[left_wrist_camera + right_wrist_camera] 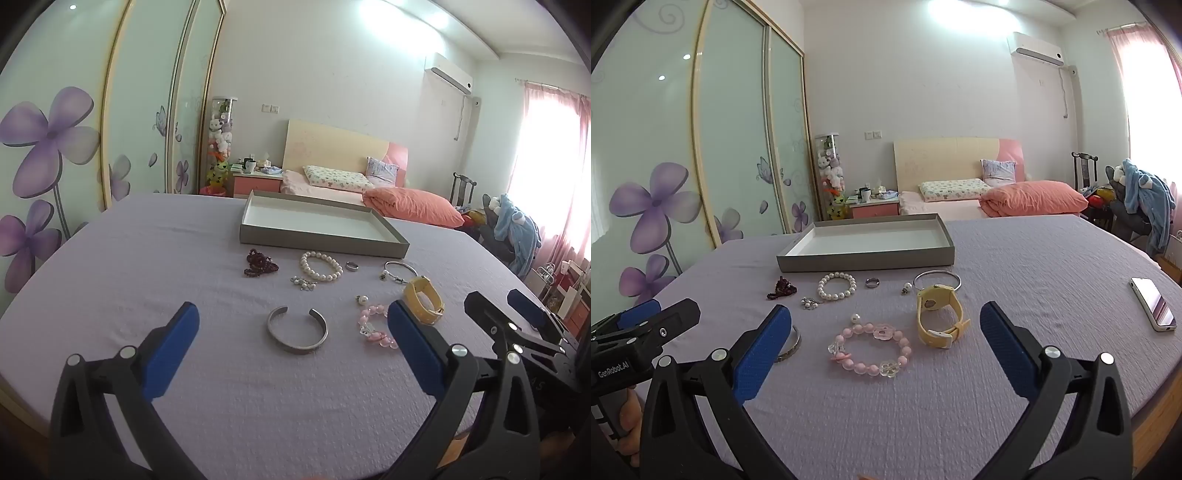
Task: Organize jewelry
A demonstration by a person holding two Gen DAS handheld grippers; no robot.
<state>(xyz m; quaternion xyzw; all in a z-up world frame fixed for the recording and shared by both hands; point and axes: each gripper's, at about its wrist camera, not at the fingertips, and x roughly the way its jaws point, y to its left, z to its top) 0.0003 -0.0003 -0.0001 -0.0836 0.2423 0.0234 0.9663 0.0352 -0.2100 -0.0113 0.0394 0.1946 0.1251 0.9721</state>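
Both tools released, nothing gripped: left gripper (pixel 291 325) has jaws spread wide, hovering above the silver cuff bracelet (pixel 297 331); right gripper (pixel 886 325) likewise wide, over the pink bead bracelet (pixel 870 349). Landmark: grey tray (pixel 321 242), empty, white inside, on lavender cloth. All jewelry lies outside the tray, on its near side. Row just in front of the tray wall: dark red bead strand (pixel 259 263), pearl bracelet (pixel 321 266), small ring (pixel 352 266), thin silver bangle (pixel 400 269). Nearer the grippers: small brooch (pixel 303 283), pearl earring (pixel 361 299), yellow watch (pixel 938 317). Phone (pixel 1153 303) sits well off to the tray's right, near cloth edge. Risks, as judged: cuff is flat & thin, so pads may skid off it or pinch cloth instead; pink bracelet is loose-strung, may sag or slip if caught by one bead; grippers are close side by side, so they could collide if both descend; earring & ring are small, easily knocked away. No item in the tray yet.
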